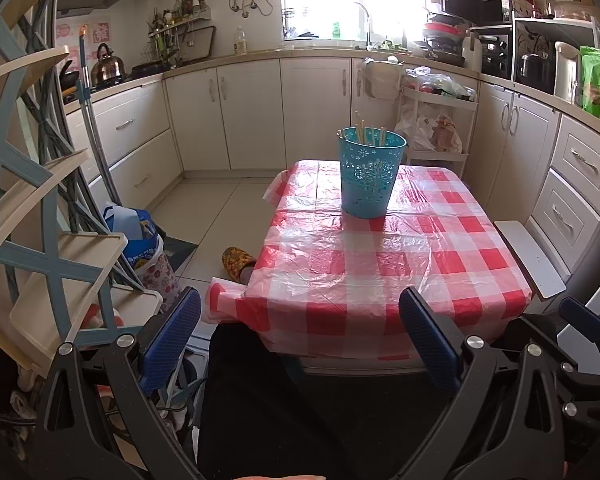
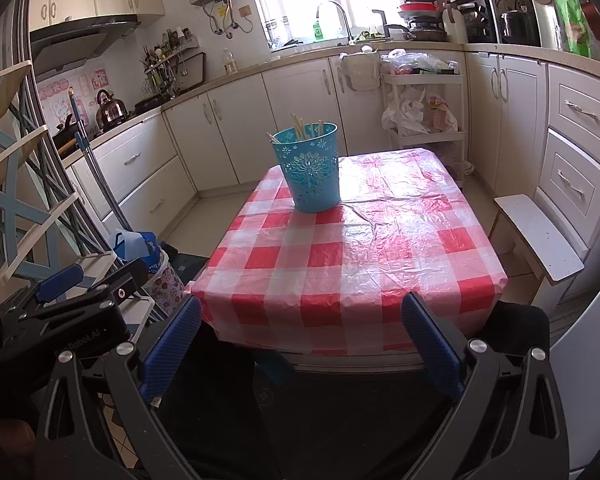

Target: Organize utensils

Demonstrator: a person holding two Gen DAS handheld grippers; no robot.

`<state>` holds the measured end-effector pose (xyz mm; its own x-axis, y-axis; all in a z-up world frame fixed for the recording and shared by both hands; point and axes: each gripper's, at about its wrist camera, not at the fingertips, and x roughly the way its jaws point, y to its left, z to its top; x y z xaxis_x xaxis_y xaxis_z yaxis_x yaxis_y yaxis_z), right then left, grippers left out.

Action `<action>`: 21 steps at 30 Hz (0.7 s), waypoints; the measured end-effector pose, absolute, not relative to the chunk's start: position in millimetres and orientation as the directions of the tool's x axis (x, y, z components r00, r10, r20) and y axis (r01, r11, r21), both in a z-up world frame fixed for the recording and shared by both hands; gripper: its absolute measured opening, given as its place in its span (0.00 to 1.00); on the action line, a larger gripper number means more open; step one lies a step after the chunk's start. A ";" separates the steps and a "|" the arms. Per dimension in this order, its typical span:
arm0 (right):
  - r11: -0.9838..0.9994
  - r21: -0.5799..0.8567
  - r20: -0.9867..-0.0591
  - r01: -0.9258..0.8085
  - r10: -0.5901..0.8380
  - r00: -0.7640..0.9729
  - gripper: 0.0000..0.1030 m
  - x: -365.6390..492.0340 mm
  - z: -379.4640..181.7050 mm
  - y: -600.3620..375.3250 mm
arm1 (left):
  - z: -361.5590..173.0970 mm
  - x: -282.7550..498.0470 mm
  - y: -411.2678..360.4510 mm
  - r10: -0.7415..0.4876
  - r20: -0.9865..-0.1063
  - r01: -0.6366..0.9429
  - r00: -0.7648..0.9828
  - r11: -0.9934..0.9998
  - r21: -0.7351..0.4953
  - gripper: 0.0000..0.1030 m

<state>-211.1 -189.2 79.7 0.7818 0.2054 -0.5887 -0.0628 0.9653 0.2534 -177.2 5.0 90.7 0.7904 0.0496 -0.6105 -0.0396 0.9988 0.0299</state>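
1. The blue bucket [image 1: 370,174] stands upright on the far part of the table [image 1: 380,264], which wears a red and white checked cover.
2. Pale sticks [image 1: 364,134] poke up out of the bucket. They look like chopsticks, but they are too small to tell for sure.
3. The left gripper [image 1: 300,338] is held low, at the near edge of the table. Its jaws are spread wide and hold nothing. The bucket is well apart from them, straight ahead and a bit to the right.
4. The right gripper [image 2: 300,340] is low at the near edge too, jaws spread wide and holding nothing. In its view the bucket [image 2: 310,168] sits far ahead, toward the left of the table [image 2: 380,260].
5. In the right wrist view, the left gripper shows at the left side, just beside the right one.
6. The bucket wall hides the lower ends of the sticks [image 2: 306,128].
7. Something dark below the grippers covers the table's front.
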 end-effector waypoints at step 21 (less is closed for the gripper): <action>0.970 0.237 -0.596 -0.063 0.196 0.779 0.93 -215.0 77.8 -193.6 | 81.9 -173.1 12.9 -0.001 -0.637 -0.020 0.771 0.999 -0.026 0.93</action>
